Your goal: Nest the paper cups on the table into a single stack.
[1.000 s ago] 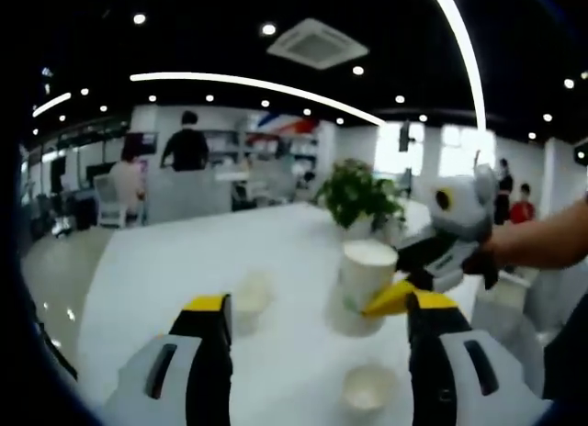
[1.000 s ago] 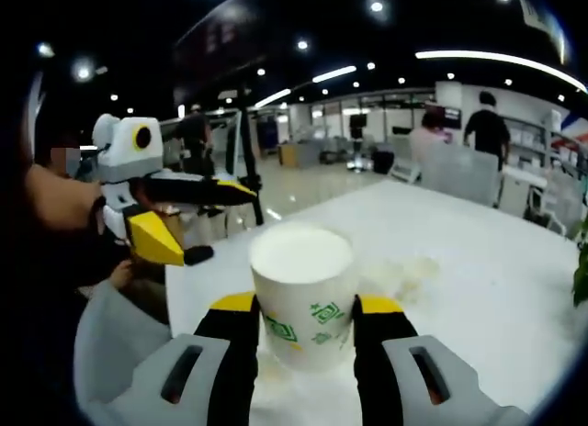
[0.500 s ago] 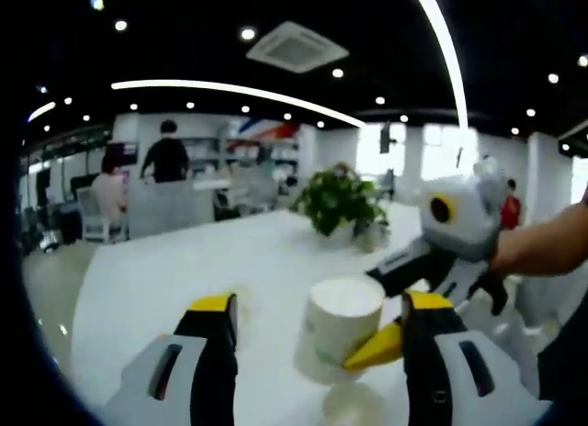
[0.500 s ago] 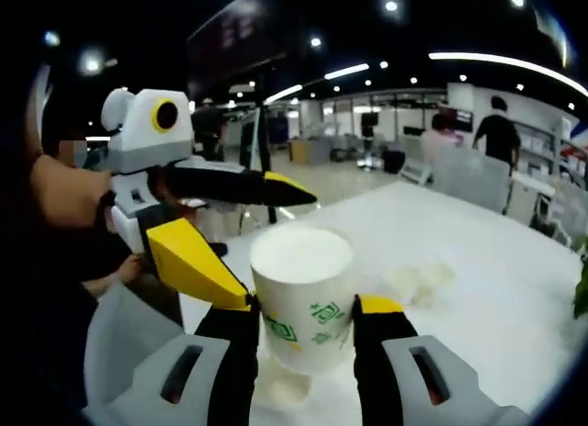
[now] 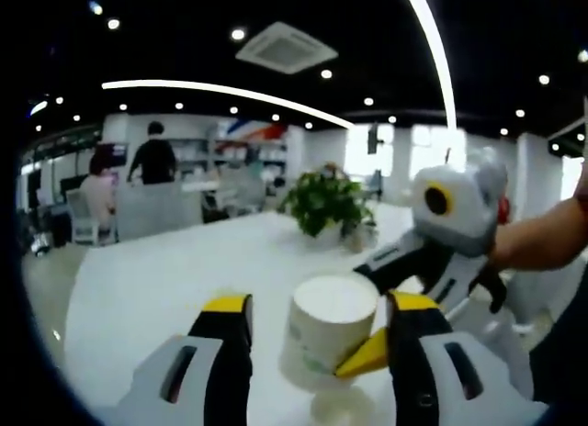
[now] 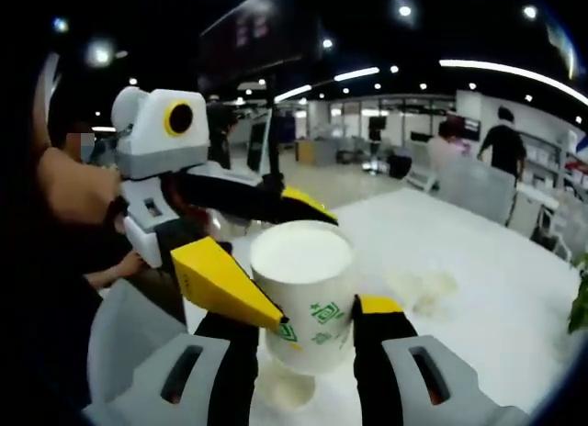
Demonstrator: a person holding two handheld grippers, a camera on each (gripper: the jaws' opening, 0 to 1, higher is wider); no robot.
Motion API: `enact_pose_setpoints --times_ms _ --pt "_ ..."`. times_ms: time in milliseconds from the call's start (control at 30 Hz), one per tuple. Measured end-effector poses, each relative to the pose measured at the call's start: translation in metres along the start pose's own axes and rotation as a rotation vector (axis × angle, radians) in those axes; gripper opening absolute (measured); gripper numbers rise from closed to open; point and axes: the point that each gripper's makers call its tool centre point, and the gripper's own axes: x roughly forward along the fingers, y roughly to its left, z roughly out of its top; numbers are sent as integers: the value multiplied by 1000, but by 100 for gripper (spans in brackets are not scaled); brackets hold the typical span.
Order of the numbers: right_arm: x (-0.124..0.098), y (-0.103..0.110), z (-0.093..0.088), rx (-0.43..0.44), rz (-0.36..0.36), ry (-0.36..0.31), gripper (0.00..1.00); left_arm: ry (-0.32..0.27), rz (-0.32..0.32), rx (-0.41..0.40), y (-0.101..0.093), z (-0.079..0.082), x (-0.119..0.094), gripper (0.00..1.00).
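While the white worktop (image 5: 138,288) carries a second cup (image 6: 285,389) below, the right tool (image 6: 308,311) grips an upright paper cup (image 6: 303,293), mouth up, bearing an unreadable green logo. Left tool (image 5: 317,307) stands wide, its jaws flanking that held cup.

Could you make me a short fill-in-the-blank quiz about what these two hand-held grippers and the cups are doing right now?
1. The right gripper is shut on a white paper ____ printed with green marks.
2. The left gripper has its jaws ____, one on each side of the held cup.
3. Below the held cup, another paper cup stands on the white ____.
4. Farther back on the table stands a green potted ____.

Missing words: cup; open; table; plant
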Motion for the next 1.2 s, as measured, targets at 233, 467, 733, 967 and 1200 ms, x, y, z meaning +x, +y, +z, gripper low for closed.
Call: enact_pose_setpoints --times_ms 233,467,733,967,1200 --pt "-4 18 -1 -38 71 6 37 15 -75 6 -13 -3 -3 46" --pt "-4 19 -1 -38 80 -8 37 31 -111 5 -19 -4 -3 39" --pt "-4 16 4 -29 70 -35 41 7 -102 46 -16 2 -6 38" --pt "-13 0 13 72 20 -114 60 -127 -30 -20 7 30 -17 38" --pt "-29 3 25 205 89 -198 51 -257 0 -128 25 53 -33 38"
